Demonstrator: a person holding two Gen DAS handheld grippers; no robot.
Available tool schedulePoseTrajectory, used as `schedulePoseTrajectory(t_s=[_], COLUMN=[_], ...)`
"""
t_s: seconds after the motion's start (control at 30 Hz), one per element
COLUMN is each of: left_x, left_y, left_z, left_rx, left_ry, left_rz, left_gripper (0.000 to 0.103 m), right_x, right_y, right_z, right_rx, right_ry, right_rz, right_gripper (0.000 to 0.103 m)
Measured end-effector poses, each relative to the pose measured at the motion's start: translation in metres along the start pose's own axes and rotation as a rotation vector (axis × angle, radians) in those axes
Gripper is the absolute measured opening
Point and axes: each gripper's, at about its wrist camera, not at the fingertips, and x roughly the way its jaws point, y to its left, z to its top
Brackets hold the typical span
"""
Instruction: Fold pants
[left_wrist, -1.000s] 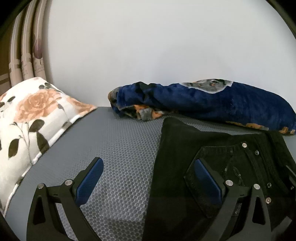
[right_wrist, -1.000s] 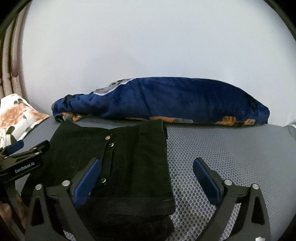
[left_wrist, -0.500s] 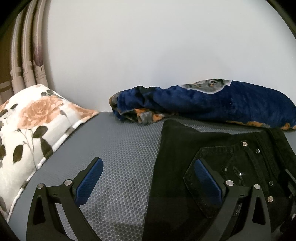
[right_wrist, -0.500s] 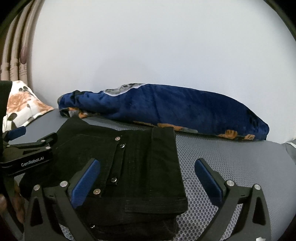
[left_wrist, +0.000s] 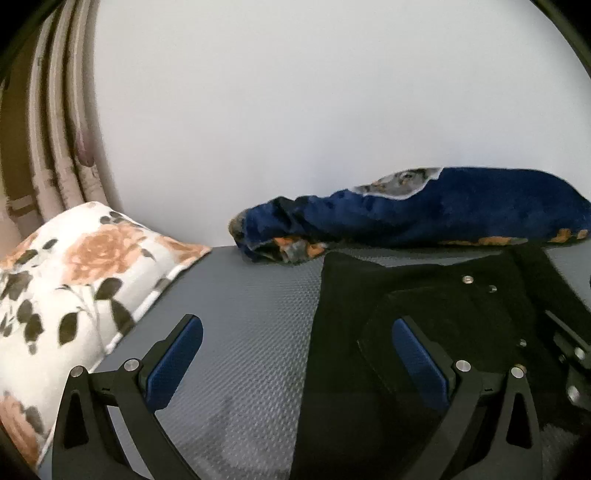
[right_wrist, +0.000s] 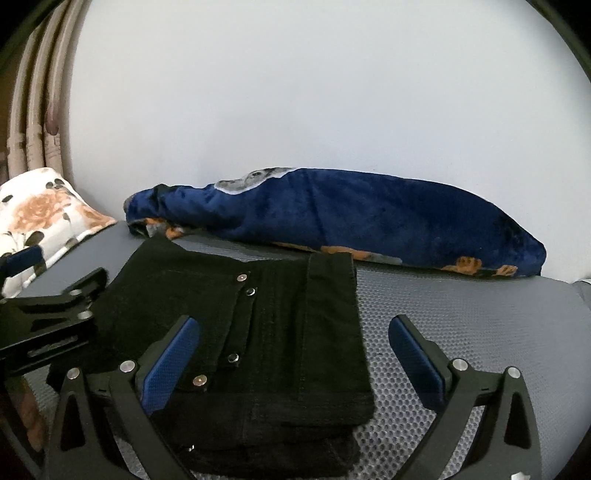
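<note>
Black pants (right_wrist: 280, 328) lie folded in a flat stack on the grey mesh bed surface (right_wrist: 480, 325), with metal snaps showing on top. In the left wrist view the pants (left_wrist: 424, 306) fill the lower right. My left gripper (left_wrist: 295, 354) is open and empty, held above the stack's left edge; it also shows in the right wrist view (right_wrist: 48, 317) at the left. My right gripper (right_wrist: 291, 350) is open and empty, above the stack's right edge. Neither touches the pants.
A rolled dark blue blanket (right_wrist: 351, 218) lies along the white wall behind the pants. A white floral pillow (left_wrist: 74, 280) sits at the left, with curtains (left_wrist: 55, 129) behind it. Bare grey surface (left_wrist: 240, 314) lies between pillow and pants.
Both grippers have lifted and drawn back from the folded pants, staying open. The pants have not moved.
</note>
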Motion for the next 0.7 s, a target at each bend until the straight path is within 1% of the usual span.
schedulePoseTrajectory(t_s=[0.07,0.17,0.27,0.37,0.47,0.7], left_x=[-0.015,-0.036,-0.065,-0.087,-0.107,-0.158], left_y=[0.002,0.005,0.012,0.018,0.022,0.026], left_z=[0.004,0.015,0.025,0.037,0.044,0.057], left_rx=[0.002,0.011,-0.022,-0.054,-0.069,-0.071], left_ry=[0.001,0.018,-0.01,-0.013,-0.021,-0.099], left_rz=[-0.005,0.007,-0.026,-0.066,-0.071,-0.072], left_gripper=[0.102,0.102,0.102,0.102,0.102,0.102], right_x=[-0.01,-0.038,-0.069,-0.095,-0.114,-0.154], right_y=[-0.001,-0.001,0.002,-0.005,-0.013,-0.018], right_z=[0.001,0.002,0.004,0.009,0.015,0.027], right_rx=[0.021,0.057,0.041,0.051,0.076,0.084], right_ry=[-0.002,-0.027,-0.078,-0.12,-0.143,-0.195], right_rz=[0.01,0.048,0.062,0.069,0.075,0.089], right_gripper=[0.102,0.102,0.102,0.102,0.102,0.102])
